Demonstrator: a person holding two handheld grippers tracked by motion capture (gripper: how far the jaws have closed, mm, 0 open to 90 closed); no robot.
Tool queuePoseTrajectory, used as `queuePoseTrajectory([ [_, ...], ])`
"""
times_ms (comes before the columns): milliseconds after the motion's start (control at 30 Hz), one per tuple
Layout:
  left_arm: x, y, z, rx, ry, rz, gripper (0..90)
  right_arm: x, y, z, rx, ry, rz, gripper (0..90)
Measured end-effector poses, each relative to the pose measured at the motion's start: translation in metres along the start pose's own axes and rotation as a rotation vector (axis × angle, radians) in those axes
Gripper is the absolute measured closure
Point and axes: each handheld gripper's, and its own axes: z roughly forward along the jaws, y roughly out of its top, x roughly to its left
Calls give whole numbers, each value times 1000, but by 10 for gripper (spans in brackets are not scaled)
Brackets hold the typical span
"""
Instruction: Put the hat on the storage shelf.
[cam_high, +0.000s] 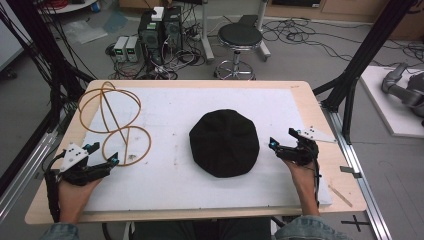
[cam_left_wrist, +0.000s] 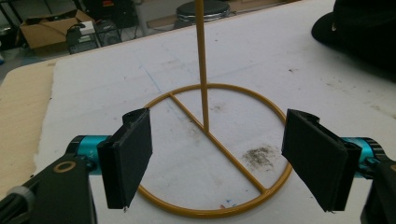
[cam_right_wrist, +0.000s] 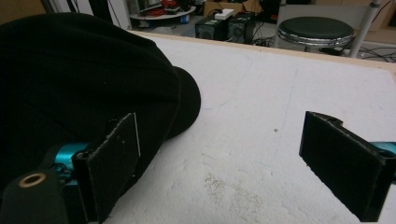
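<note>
1. Seemingly nothing is begun, judging from the high view: the black hat (cam_high: 224, 143) lies flat mid-table on the white mat (cam_high: 165, 190), the yellow wire stand (cam_high: 114, 123) far left. The left gripper (cam_high: 102, 154) sits just beside the stand's base ring, the right gripper (cam_high: 280, 139) near the hat's right edge.
2. Left gripper view: jaws wide and empty, framing the stand's ring and upright rod.
3. Right gripper view: jaws wide, one pad beside the hat's brim, nothing held. Everything remains to do.
</note>
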Motion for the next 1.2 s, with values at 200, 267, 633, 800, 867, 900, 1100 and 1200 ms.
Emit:
queuePoseTrajectory([
  [200, 0, -1, 0, -4, -3, 0, 259, 0, 1, 1, -3, 1, -4, 119],
  [267, 0, -1, 0, -2, 0, 3, 259, 1, 2, 0, -2, 4, 4, 119],
  [633, 0, -1, -1, -6, 15, 13, 258, 0, 3, -1, -18, -2, 6, 119],
  [800, 0, -1, 0, -1, 14, 12, 258, 1, 4, -2, -25, -8, 20, 119],
  [867, 0, -2, 0, 0, 13, 11, 258, 3, 5, -2, -42, -8, 15, 119],
  [900, 0, -2, 0, 0, 12, 10, 258, 4, 6, -2, -47, -11, 16, 119],
  [1100, 0, -2, 0, -6, 12, 4, 253, 12, 12, 1, -81, 38, 26, 118],
  [1200, 0, -2, 0, -4, 13, 3, 253, 24, 16, 6, -78, 52, 6, 118],
])
